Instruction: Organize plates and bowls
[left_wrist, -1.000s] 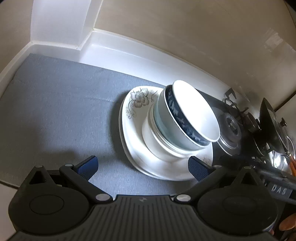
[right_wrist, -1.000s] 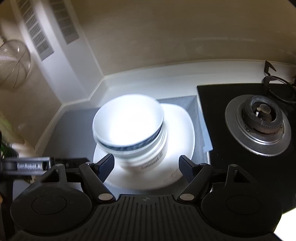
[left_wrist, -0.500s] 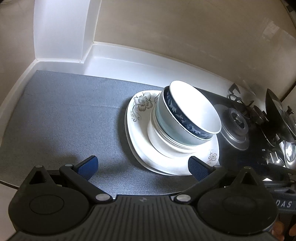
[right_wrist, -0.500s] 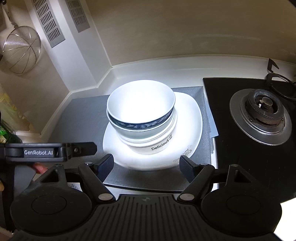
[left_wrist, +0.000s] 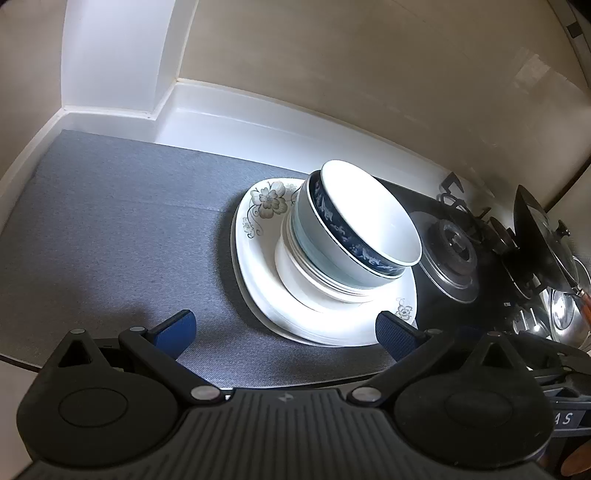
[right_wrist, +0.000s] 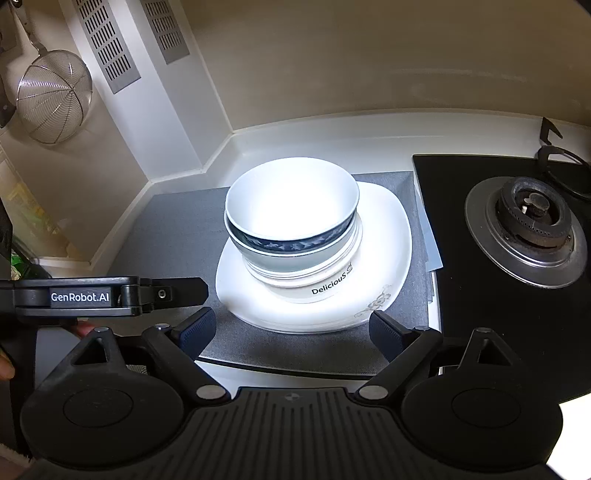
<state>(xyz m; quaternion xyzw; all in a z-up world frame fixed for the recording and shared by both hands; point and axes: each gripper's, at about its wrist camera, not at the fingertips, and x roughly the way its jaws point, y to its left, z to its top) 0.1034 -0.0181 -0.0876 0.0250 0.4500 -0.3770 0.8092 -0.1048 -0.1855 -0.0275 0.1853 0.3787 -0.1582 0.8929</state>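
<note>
On the grey mat (left_wrist: 110, 229), beside the black stove (right_wrist: 517, 295), a stack of bowls (right_wrist: 291, 221) is sitting on a white flowered plate (left_wrist: 262, 210). The top bowl (left_wrist: 365, 214) with its blue patterned band is nesting in paler ones, and the lowest is reading "Delicious". I am holding my left gripper (left_wrist: 284, 328) spread wide and empty, hanging just short of the plate's near edge. I am keeping my right gripper (right_wrist: 291, 332) released too, grasping nothing, its fingers framing the plate's front rim. A wire strainer (right_wrist: 51, 99) is hanging on the wall at the left.
</note>
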